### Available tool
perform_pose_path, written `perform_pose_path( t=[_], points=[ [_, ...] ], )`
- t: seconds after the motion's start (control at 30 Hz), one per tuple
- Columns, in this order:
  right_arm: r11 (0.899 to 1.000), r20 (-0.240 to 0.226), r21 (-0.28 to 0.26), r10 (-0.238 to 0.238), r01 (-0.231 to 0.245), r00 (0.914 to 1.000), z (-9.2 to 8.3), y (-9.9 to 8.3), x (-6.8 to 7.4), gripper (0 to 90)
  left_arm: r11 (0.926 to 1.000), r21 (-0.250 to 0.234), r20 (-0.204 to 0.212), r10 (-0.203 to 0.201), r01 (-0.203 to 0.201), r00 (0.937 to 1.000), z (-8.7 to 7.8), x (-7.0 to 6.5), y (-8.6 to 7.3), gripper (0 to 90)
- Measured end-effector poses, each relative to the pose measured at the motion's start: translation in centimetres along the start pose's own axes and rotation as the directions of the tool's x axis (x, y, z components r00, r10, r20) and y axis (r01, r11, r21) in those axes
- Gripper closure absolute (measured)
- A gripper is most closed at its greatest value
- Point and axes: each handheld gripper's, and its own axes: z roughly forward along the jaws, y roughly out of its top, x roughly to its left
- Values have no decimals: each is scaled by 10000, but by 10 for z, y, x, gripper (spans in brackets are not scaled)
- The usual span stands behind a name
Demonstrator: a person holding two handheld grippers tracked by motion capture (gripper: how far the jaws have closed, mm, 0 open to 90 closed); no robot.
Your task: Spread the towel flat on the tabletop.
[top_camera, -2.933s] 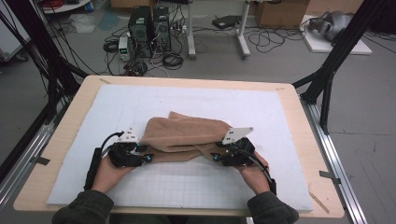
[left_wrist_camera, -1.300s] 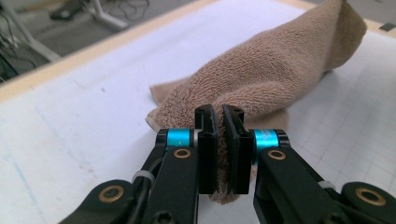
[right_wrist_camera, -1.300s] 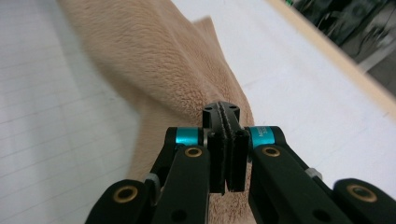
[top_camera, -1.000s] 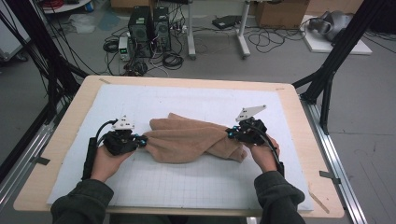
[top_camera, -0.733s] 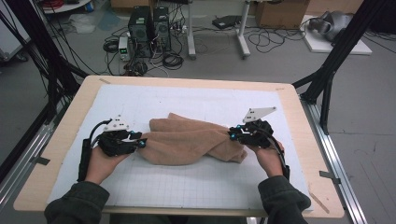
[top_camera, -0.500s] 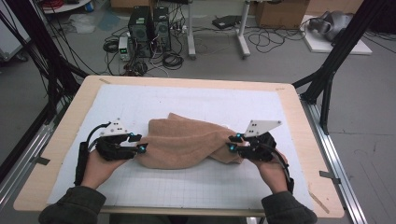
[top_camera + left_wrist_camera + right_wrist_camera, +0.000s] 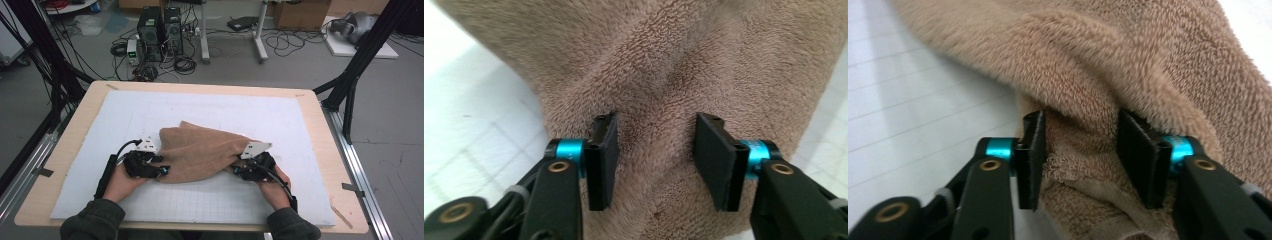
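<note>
White gridded mat on wooden surface [image 7: 310, 130] carries crumpled tan terry towel [image 7: 200, 152], near front edge, long axis left-right. Left gripper [image 7: 656, 150] and right gripper [image 7: 1080, 150]: fingers have just been opening, now apart, towel folds between them (not clamped). Risk: closing on thick bunch grabs several layers, towel stays crumpled.

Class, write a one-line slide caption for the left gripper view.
The left gripper, jaws just opening, straddles a fold of brown towel on the white gridded mat.
</note>
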Motion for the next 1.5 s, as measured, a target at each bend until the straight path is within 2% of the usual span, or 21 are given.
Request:
perform_pose_path(
  t=[0.07, 0.13, 0.2, 0.27, 0.33, 0.43, 0.53, 0.63, 0.73, 0.93, 1.0, 1.07, 1.13, 1.23, 1.3, 1.4, 1.5],
  points=[
    [9999, 177, 47, -135, 134, 9998, 4, 2, -2, 648, 10000, 10, -38, 24, -24, 10000, 1, -1, 1, 575],
    [10000, 47, 9, -50, 50, 10000, 4, 2, -5, 730, 10000, 5, -71, 87, -87, 9999, 1, -2, 2, 628],
    [9999, -121, -52, 144, -145, 9998, 1, 1, -6, 764, 9998, 2, -135, 178, -178, 9998, -1, -4, 2, 701],
    [10000, -192, -99, -8, 7, 9998, -3, 2, -6, 786, 9993, 42, -231, 372, -371, 9990, -3, -6, 2, 766],
    [9998, -258, -201, -95, 90, 9996, -8, 3, -5, 793, 9993, -20, -187, 368, -368, 9991, -8, -6, 2, 797],
    [9989, -293, -423, -238, 225, 9993, -20, 6, -3, 800, 9984, -393, -153, 394, -400, 9991, -19, -9, 2, 812],
    [9969, -224, -669, -437, 421, 9988, -38, 12, -4, 801, 9943, -1026, -177, 279, -296, 9995, -36, -11, 2, 816],
    [9943, -231, -895, -609, 586, 9979, -52, 20, -6, 801, 9859, -1663, -169, 129, -155, 9998, -55, -11, 5, 818],
    [9898, -111, -1250, -696, 677, 9975, -68, 31, -9, 802, 9762, -2157, -308, 171, -234, 9994, -74, -13, 11, 819],
    [9813, -46, -1824, -640, 621, 9979, -91, 44, -20, 811, 9512, -3026, -311, 535, -604, 9981, -105, -26, 26, 821],
    [9812, 83, -1820, -633, 638, 9980, -94, 47, -25, 811, 9489, -3062, -477, 651, -766, 9967, -108, -29, 30, 821],
    [9859, 103, -1592, -503, 513, 9987, -88, 48, -32, 811, 9536, -2941, -467, 526, -640, 9975, -100, -26, 30, 820],
    [9924, -12, -1209, -224, 221, 9997, -77, 45, -40, 811, 9618, -2706, -404, 305, -403, 9987, -87, -23, 28, 820],
    [9972, -42, -712, 227, -230, 9997, -58, 36, -52, 811, 9738, -2272, -443, -104, 1, 9990, -60, -14, 25, 819],
    [9978, 15, -312, 590, -589, 9983, -46, 28, -60, 810, 9755, -2191, -484, -331, 218, 9983, -42, -8, 26, 819],
    [9932, -18, 105, 1161, -1160, 9932, -29, 16, -71, 810, 9801, -1912, -534, -641, 528, 9965, -19, 1, 30, 818],
    [9886, -134, 90, 1507, -1506, 9885, -20, 8, -76, 807, 9816, -1711, -605, -967, 852, 9935, -2, 9, 30, 815]
  ],
)
